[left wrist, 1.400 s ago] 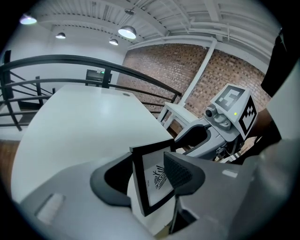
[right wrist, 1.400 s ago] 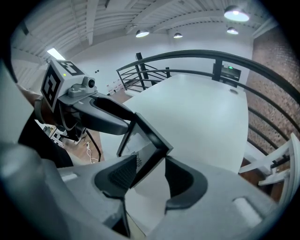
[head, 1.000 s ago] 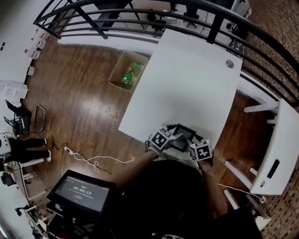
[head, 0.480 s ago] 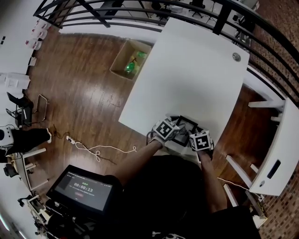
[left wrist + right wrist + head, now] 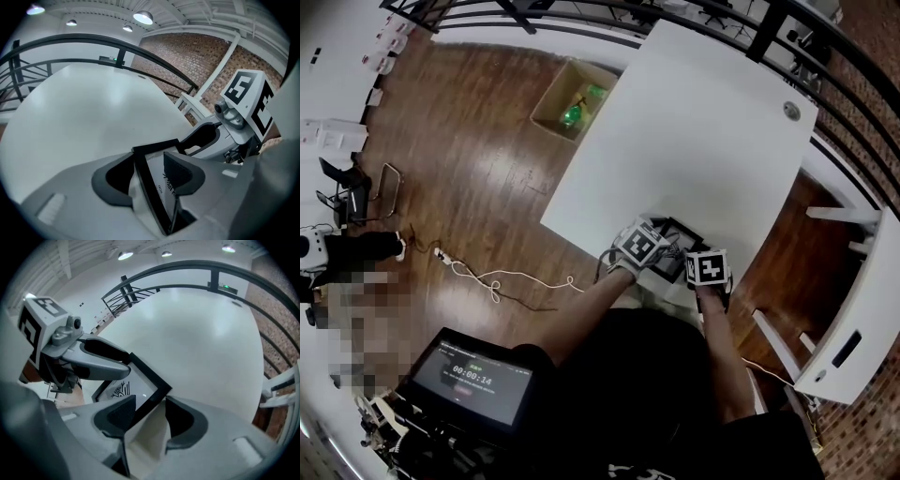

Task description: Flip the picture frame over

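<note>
Grey plastic jaws of the left gripper (image 5: 149,166) are closed on one edge of the black rectangular picture frame (image 5: 152,190). One dark pad lies on the glass face and the other sits behind the frame. The right gripper (image 5: 151,404) has its jaws wide apart, and they have just been opening a little more. A corner of the frame stands between them, and a small gap remains to the pad on the right. The frame is at the near edge of the large white table (image 5: 694,131), in the lower middle of the head view. Toward the upper left, an open cardboard box (image 5: 574,98) stands on the brown wooden floor (image 5: 478,159).
</note>
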Motion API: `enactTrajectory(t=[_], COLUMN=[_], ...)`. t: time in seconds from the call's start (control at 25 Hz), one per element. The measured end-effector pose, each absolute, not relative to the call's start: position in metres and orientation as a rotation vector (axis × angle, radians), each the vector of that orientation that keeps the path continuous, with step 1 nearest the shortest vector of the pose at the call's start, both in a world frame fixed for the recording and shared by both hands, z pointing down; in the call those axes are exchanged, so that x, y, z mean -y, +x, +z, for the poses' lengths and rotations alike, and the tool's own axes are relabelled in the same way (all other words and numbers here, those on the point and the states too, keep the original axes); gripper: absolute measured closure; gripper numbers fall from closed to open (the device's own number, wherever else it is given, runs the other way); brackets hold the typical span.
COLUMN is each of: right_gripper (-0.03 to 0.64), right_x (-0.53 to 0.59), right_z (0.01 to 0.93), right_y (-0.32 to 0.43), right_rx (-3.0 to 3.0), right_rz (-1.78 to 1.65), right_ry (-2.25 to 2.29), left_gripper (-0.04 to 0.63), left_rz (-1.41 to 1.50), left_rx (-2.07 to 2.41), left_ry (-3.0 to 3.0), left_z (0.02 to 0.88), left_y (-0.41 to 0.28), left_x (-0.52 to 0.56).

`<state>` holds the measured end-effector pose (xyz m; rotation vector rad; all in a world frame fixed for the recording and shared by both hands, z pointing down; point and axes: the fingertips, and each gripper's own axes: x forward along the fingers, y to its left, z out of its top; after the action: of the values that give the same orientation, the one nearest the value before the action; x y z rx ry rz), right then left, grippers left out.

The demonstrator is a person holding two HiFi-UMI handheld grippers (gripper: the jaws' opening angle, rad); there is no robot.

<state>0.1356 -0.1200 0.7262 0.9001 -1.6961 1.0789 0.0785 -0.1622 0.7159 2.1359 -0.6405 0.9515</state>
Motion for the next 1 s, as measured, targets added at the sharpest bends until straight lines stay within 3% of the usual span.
enactTrajectory(t=[0.32, 0.44, 0.48, 0.68, 1.0], right_gripper=[0.433, 0.434, 0.445, 0.624, 0.624], right_x=[0.137, 0.136, 0.134, 0.099, 0.001], right_z=[0.705, 0.673, 0.661, 0.6, 0.542], right_y=[0.148, 0.143, 0.141, 0.134, 0.105], right_rx=[1.818, 1.959, 2.002, 2.173, 2.343], right_rz=[1.087, 1.006, 0.968, 0.76, 0.579], right_ry=[0.977, 1.005, 1.016, 1.081, 1.09], left_gripper=[0.391, 0.447, 0.464, 0.58, 0.58], left_rz=[0.793, 0.703, 0.668, 0.509, 0.381], left_rx=[0.795, 0.842, 0.856, 0.916, 0.896], left_ry=[2.191, 2.272, 2.294, 2.396, 2.5], left_z=[0.695, 0.661, 0.65, 0.587, 0.529], left_y=[0.052, 0.042, 0.038, 0.024, 0.01], left_x=[0.17, 0.158, 0.152, 0.104, -0.008])
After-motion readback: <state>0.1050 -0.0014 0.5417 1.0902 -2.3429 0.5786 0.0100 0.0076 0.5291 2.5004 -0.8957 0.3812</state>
